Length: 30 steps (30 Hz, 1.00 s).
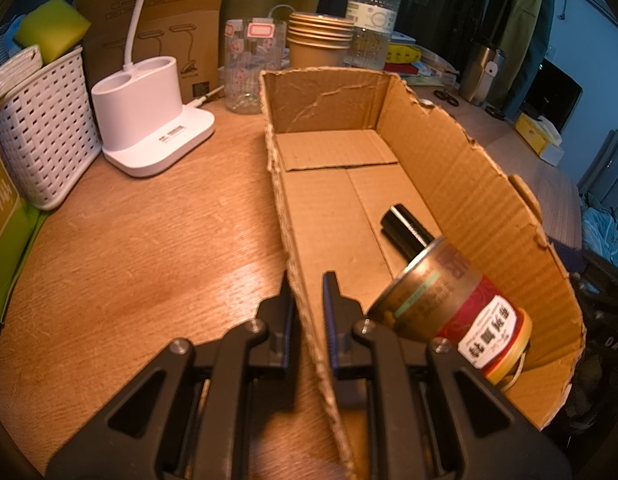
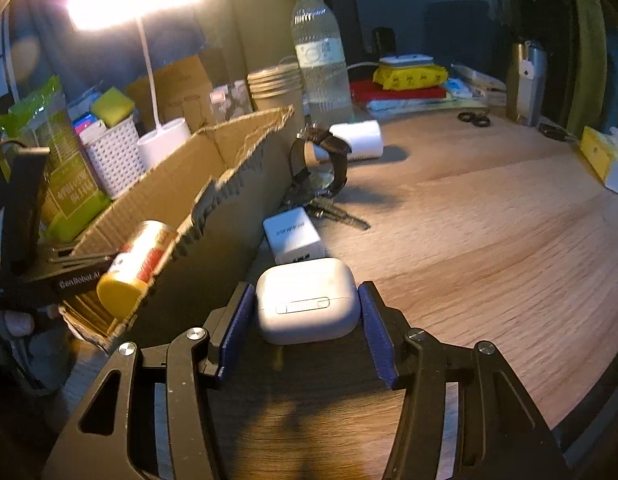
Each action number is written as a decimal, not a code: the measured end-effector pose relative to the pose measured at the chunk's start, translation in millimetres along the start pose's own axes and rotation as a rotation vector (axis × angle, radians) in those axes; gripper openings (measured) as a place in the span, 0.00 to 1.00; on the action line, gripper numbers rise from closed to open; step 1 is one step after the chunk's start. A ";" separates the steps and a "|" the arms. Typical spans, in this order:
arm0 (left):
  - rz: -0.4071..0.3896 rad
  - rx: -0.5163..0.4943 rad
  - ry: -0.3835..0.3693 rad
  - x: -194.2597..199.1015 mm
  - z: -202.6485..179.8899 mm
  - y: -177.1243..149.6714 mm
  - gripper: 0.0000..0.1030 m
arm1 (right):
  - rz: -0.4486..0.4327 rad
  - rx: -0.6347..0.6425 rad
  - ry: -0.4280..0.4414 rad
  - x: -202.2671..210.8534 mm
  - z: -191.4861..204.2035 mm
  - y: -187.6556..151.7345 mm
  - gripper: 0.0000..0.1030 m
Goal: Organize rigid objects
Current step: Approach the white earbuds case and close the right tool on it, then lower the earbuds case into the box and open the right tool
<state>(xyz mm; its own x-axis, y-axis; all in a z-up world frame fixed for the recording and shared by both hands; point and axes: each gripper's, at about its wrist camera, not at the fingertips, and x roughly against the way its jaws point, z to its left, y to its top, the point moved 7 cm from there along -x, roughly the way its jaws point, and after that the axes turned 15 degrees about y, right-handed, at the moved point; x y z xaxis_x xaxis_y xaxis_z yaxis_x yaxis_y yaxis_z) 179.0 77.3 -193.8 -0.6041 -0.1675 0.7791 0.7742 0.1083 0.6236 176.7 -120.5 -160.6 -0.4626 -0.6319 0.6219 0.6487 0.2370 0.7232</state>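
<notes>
Earbud case between parted right tongs; left tongs clamp box wall.

left wrist: down into cardboard box | right wrist: beside it, close

We see a corrugated cardboard box with rough torn edges on a smooth wood-grain table. We note a glossy metal can, a glossy white plastic case, and matt black gripper frames with ribbed blue pads.
</notes>
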 end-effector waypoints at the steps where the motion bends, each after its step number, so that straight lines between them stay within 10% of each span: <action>1: 0.000 0.000 0.000 -0.1 -0.2 0.0 0.13 | -0.011 0.003 -0.005 3.1 1.3 2.6 0.55; 30: 0.000 0.000 -0.001 -0.2 0.4 0.2 0.13 | -0.069 0.172 0.139 -9.1 84.6 68.4 0.55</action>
<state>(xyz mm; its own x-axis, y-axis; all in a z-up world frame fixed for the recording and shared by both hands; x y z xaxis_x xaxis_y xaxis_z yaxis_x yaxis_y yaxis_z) 179.2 77.7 -193.8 -0.6040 -0.1664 0.7794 0.7744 0.1089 0.6233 174.1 -36.1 -91.4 -0.4071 -0.7435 0.5305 0.5000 0.3046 0.8107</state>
